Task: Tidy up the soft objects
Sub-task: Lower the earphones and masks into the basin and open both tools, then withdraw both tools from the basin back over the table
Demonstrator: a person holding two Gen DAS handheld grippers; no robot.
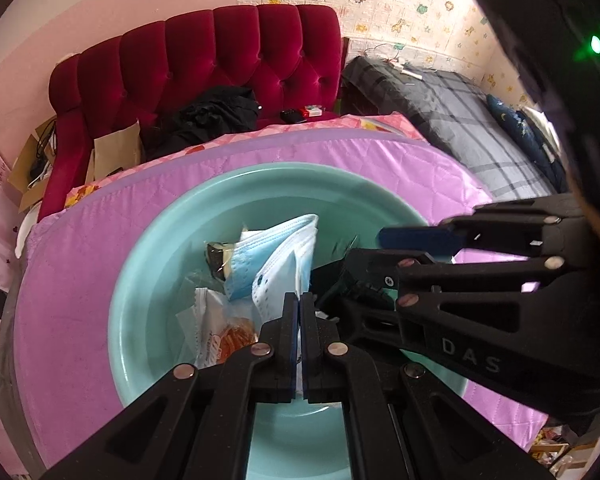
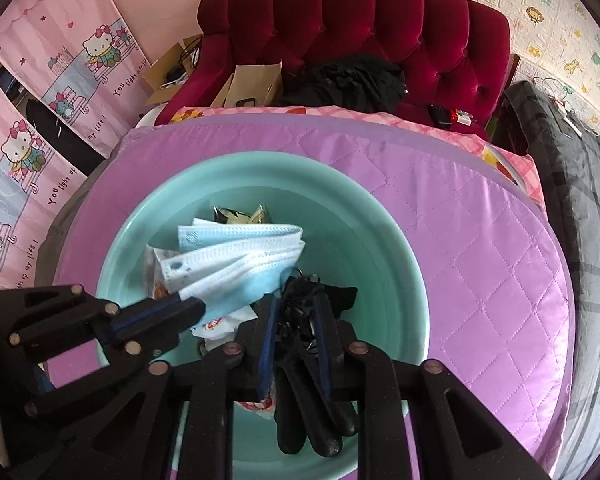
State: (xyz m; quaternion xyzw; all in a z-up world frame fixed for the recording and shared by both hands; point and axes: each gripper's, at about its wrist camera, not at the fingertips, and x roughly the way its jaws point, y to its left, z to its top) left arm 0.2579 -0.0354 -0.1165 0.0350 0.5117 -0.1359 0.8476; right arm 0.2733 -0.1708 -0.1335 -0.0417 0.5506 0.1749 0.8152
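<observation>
Progress: judged near its end; the soft things are over or in the basin [image 2: 380, 240], and none lies loose on the purple mat [image 2: 480, 240].
Left gripper [image 1: 300, 304]: jaws pressed together on a corner of the masks [image 1: 276, 256], whose stack fans out low over the basin's middle.
Right gripper [image 2: 296, 320]: jaws part spread, black gloves [image 2: 312, 412] and a tangle of black cord between them; whether the pads press I cannot tell.
Basin holds: masks, gloves at the near side, a snack packet [image 1: 220, 332] at the left, a dark wrapper [image 2: 240, 214] at the far side.
Left to do: release both loads, I judge.
</observation>
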